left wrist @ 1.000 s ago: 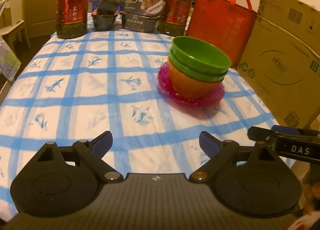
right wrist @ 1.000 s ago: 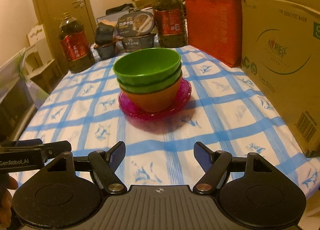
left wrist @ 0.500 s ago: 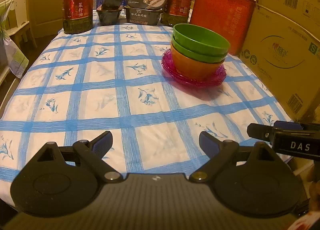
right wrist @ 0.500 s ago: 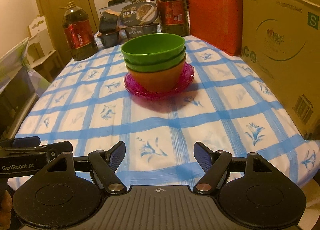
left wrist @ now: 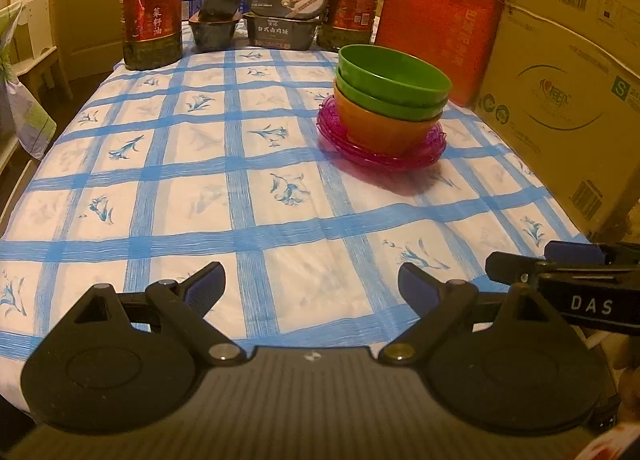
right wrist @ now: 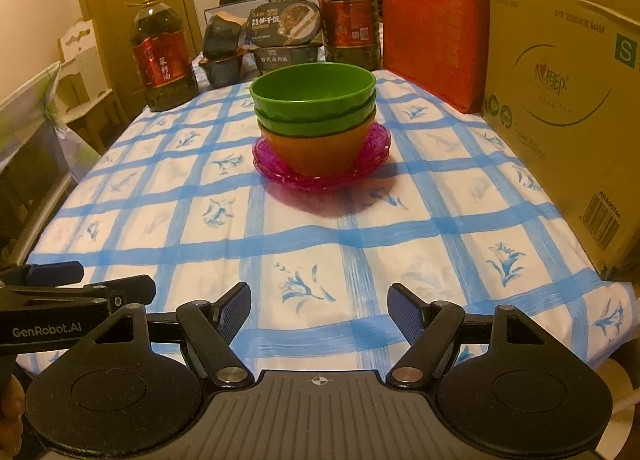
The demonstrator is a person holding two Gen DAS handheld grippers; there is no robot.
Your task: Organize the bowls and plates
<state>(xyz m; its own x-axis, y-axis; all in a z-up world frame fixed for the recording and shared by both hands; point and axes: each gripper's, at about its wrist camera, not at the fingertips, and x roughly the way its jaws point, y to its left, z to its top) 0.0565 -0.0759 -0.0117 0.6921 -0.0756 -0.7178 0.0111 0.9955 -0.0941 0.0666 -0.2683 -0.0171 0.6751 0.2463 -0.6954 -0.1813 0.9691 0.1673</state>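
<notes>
Two green bowls are nested in an orange bowl, and the stack sits on stacked pink plates right of the table's middle. My left gripper is open and empty over the near table edge, well short of the stack. My right gripper is open and empty, also at the near edge, facing the stack. Each gripper shows at the side of the other's view.
A blue-checked cloth covers the table. Two oil bottles, food boxes and a red bag stand at the back. A large cardboard box lines the right side. A chair stands left.
Both grippers have drawn back toward the near table edge and risen slightly; the bowl stack now looks farther away. Both stay open. The stack has not moved.
</notes>
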